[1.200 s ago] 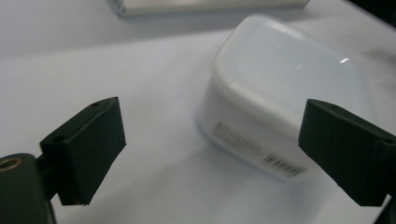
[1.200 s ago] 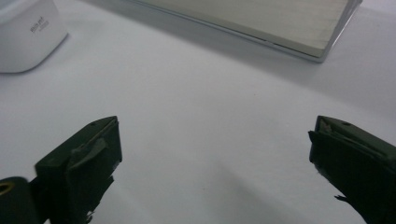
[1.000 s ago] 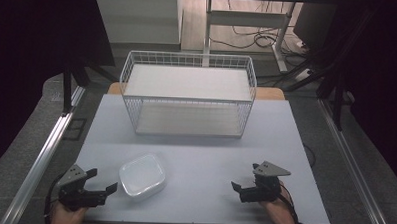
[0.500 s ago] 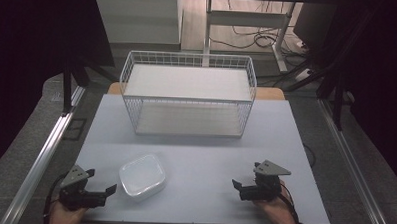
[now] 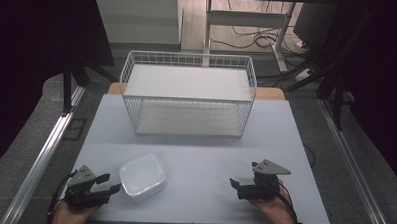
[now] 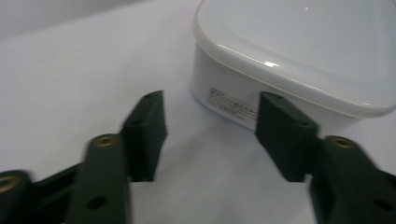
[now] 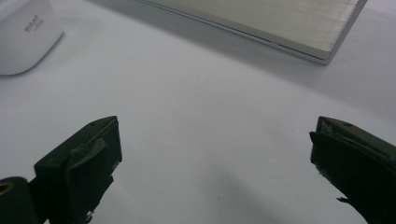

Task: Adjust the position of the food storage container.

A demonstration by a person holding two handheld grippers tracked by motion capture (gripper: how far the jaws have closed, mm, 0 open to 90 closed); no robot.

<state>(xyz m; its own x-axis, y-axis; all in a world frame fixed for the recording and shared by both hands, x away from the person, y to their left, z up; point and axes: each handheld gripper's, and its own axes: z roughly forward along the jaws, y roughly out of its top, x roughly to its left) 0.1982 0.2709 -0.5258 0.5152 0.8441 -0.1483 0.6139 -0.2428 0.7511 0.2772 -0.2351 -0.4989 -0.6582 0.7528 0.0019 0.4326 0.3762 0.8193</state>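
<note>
Left gripper (image 5: 109,185): jaws spread, nothing between them, low over the white worktop (image 5: 200,142) at its near-left corner. In the left gripper view (image 6: 210,135) the right-hand jaw tip sits just in front of the white rounded-square plastic container with a translucent snap lid (image 6: 299,56); can't tell if it touches the wall. Left-hand jaw is apart from it, over bare worktop (image 6: 70,84). Printed label on the container wall faces the gripper; text too small to read.

Right gripper (image 5: 235,186): jaws spread wide, holding nothing, touching nothing, near the worktop's near-right corner, grey 3-cornered plate on top. Right gripper view (image 7: 212,154) has bare worktop (image 7: 201,93) between the jaws, the container (image 7: 23,37) off at upper left, well apart.

A hand (image 5: 68,215) holds the left gripper at the near edge; the other hand (image 5: 275,210) holds the right one.

Container (image 5: 142,175) sits flat, lid on, near the near edge, left of centre, just beside the left gripper.

White wire-mesh basket with 2 flat shelf panels (image 5: 187,94) stands at the far edge, centred, well apart from both grippers. Its lower corner (image 7: 303,32) shows in the right gripper view.
</note>
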